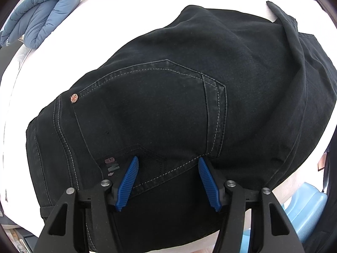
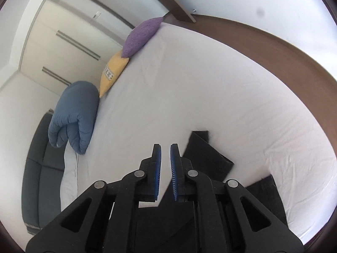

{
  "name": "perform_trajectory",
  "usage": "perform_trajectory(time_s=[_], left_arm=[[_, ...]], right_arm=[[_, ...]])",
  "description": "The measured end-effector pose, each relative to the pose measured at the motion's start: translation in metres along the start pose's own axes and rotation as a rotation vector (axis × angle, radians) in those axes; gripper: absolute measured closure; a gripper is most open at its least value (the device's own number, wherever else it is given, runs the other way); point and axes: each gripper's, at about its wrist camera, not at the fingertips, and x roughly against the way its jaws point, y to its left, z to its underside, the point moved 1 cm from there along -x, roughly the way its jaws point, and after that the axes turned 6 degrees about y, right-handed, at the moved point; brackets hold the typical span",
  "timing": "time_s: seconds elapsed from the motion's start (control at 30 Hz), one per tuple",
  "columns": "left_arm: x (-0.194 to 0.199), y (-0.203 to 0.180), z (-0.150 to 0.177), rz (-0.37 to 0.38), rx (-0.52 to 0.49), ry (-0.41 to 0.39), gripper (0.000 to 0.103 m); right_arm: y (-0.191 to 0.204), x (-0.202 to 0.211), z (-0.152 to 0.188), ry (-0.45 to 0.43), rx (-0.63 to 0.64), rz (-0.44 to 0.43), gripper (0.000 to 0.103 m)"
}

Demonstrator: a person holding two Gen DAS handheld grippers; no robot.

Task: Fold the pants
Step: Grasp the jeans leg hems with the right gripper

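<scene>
Black jeans (image 1: 179, 97) lie bunched on a white bed (image 1: 118, 25), back pocket and a copper rivet facing up. My left gripper (image 1: 168, 162) is open, its blue pads resting on the waistband area near the pocket. In the right wrist view my right gripper (image 2: 165, 147) is nearly shut with a narrow gap and holds nothing, raised above the bed. Below and right of it lie black trouser legs (image 2: 206, 156), one leg end (image 2: 267, 191) further right.
A folded blue duvet (image 2: 73, 116) lies at the bed's left edge, with a yellow pillow (image 2: 112, 73) and a purple pillow (image 2: 141, 35) beyond it. A dark sofa (image 2: 40, 175) stands beside the bed. A light blue container (image 1: 305, 208) sits at lower right.
</scene>
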Motion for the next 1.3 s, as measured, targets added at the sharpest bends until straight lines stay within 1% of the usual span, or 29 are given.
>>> perform_trajectory(time_s=[0.07, 0.1, 0.13, 0.17, 0.2, 0.23, 0.27, 0.3, 0.4, 0.5, 0.57, 0.6, 0.67, 0.7, 0.73, 0.77, 0.8, 0.9, 0.97, 1.03, 1.1, 1.23, 1.3], left_arm=[[0.000, 0.000, -0.001, 0.002, -0.003, 0.006, 0.042], [-0.001, 0.000, -0.002, 0.003, -0.002, 0.008, 0.042], [-0.001, 0.000, -0.002, 0.002, -0.003, 0.009, 0.042], [-0.001, -0.001, -0.002, 0.000, 0.000, 0.010, 0.042], [-0.001, -0.001, -0.003, -0.001, 0.003, 0.012, 0.042], [-0.001, -0.002, -0.004, -0.003, 0.004, 0.014, 0.042], [-0.001, -0.002, -0.005, -0.005, 0.005, 0.016, 0.042], [-0.002, -0.002, -0.006, -0.005, 0.005, 0.019, 0.042], [-0.003, -0.002, -0.008, -0.004, 0.003, 0.025, 0.042], [-0.003, -0.001, -0.008, 0.000, 0.001, 0.021, 0.041], [-0.003, 0.000, -0.006, 0.002, 0.003, 0.013, 0.041], [-0.002, 0.000, -0.006, 0.003, 0.005, 0.009, 0.041], [-0.002, 0.001, -0.003, 0.002, 0.007, 0.003, 0.041], [-0.001, 0.002, -0.002, 0.002, 0.008, 0.000, 0.041], [-0.001, 0.002, -0.001, 0.002, 0.007, -0.002, 0.041], [-0.001, 0.002, 0.000, 0.003, 0.006, -0.003, 0.041], [-0.001, 0.003, 0.000, 0.003, 0.006, -0.005, 0.041], [-0.002, 0.003, 0.002, 0.003, 0.005, -0.006, 0.041], [-0.002, 0.003, 0.002, 0.002, 0.006, -0.005, 0.041], [-0.002, 0.003, 0.002, 0.002, 0.005, -0.005, 0.041], [-0.002, 0.003, 0.003, 0.003, 0.005, -0.006, 0.041], [-0.002, 0.003, 0.002, 0.003, 0.006, -0.006, 0.041], [-0.002, 0.003, 0.003, 0.002, 0.007, -0.006, 0.041]], right_arm=[[-0.037, -0.014, 0.019, 0.032, -0.057, -0.067, 0.094], [-0.055, -0.027, 0.027, 0.065, -0.120, -0.095, 0.094], [-0.093, -0.022, 0.043, 0.080, -0.155, -0.107, 0.093], [-0.108, -0.033, 0.047, 0.091, -0.181, -0.123, 0.087], [-0.114, -0.043, 0.050, 0.104, -0.201, -0.135, 0.080], [-0.155, -0.030, 0.066, 0.112, -0.216, -0.152, 0.057], [-0.164, -0.040, 0.068, 0.113, -0.247, -0.188, 0.025], [-0.168, -0.046, 0.068, 0.102, -0.287, -0.223, 0.017], [-0.176, -0.054, 0.069, 0.086, -0.292, -0.196, 0.017], [-0.176, -0.075, 0.067, 0.124, -0.303, -0.186, 0.021], [-0.180, -0.087, 0.066, 0.145, -0.332, -0.182, 0.034], [-0.185, -0.090, 0.067, 0.143, -0.355, -0.178, 0.037], [-0.193, -0.089, 0.070, 0.135, -0.389, -0.204, 0.045], [-0.194, -0.089, 0.070, 0.136, -0.393, -0.203, 0.048], [-0.195, -0.090, 0.072, 0.137, -0.393, -0.199, 0.055], [-0.195, -0.090, 0.073, 0.141, -0.389, -0.202, 0.066], [-0.195, -0.093, 0.075, 0.149, -0.385, -0.208, 0.071], [-0.195, -0.103, 0.082, 0.156, -0.367, -0.205, 0.081], [-0.198, -0.102, 0.086, 0.152, -0.372, -0.213, 0.090], [-0.198, -0.099, 0.090, 0.141, -0.368, -0.226, 0.093], [-0.194, -0.093, 0.094, 0.125, -0.340, -0.221, 0.095], [-0.196, -0.087, 0.098, 0.111, -0.343, -0.242, 0.095], [-0.197, -0.080, 0.099, 0.097, -0.337, -0.230, 0.100]])
